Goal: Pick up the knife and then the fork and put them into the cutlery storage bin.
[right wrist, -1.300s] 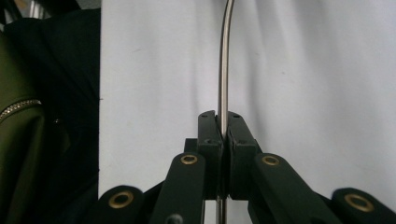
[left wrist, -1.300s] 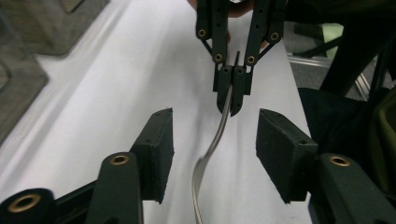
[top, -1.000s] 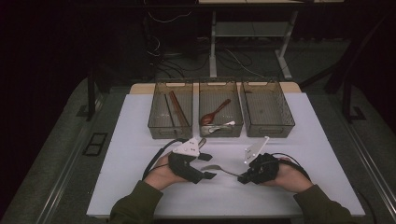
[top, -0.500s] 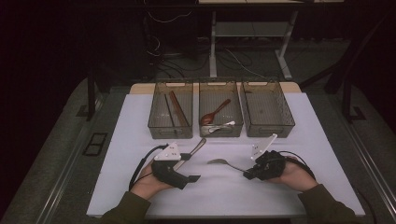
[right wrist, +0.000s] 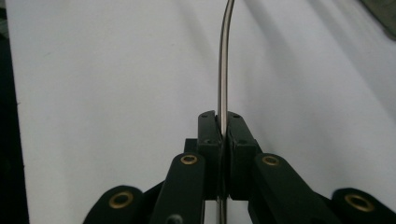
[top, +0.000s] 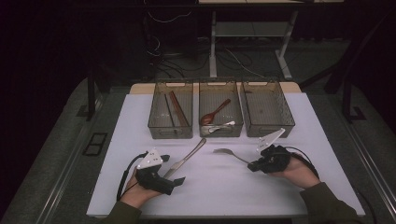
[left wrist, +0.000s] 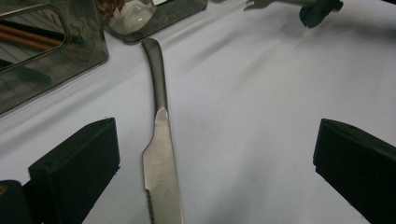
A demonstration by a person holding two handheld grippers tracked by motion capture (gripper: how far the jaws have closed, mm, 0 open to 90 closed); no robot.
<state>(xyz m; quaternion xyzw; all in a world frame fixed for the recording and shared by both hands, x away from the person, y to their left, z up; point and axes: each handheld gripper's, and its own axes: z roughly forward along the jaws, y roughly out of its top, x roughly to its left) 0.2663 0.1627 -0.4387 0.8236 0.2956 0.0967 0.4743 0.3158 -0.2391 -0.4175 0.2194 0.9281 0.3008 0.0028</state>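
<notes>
Nearest the person: the left gripper (top: 180,180) has pulled back toward the near edge since a second ago, and its jaws have just been opening. They now stand wide apart. The knife (left wrist: 161,154) lies flat on the white mat (top: 280,196) between them, untouched by either pad, blade end near, handle pointing toward the bins. A second ago both grippers were close together at mid-table around the cutlery; now they are well apart. Reading: the knife has been let go and the two pieces are separated, so the left hand is free and the knife waits on the mat for sorting.

To the right, same depth: the right gripper (top: 252,166) is clenched on the handle of a fork (top: 227,152). The right gripper view shows the thin metal shaft pinched edge-on between the pads (right wrist: 207,135). The fork's head pokes left, just above the mat or resting on it; I cannot tell which.

Farther off, a row of three clear bins. The left bin (top: 171,130) holds chopsticks, a brown pair plus something darker; exact count unclear. The middle bin (top: 220,132) holds two spoons, one wooden (top: 214,114), one pale (top: 221,126). The right bin (top: 268,128) looks empty.

Count: one knife, one fork, two spoons, three bins, two grippers.
</notes>
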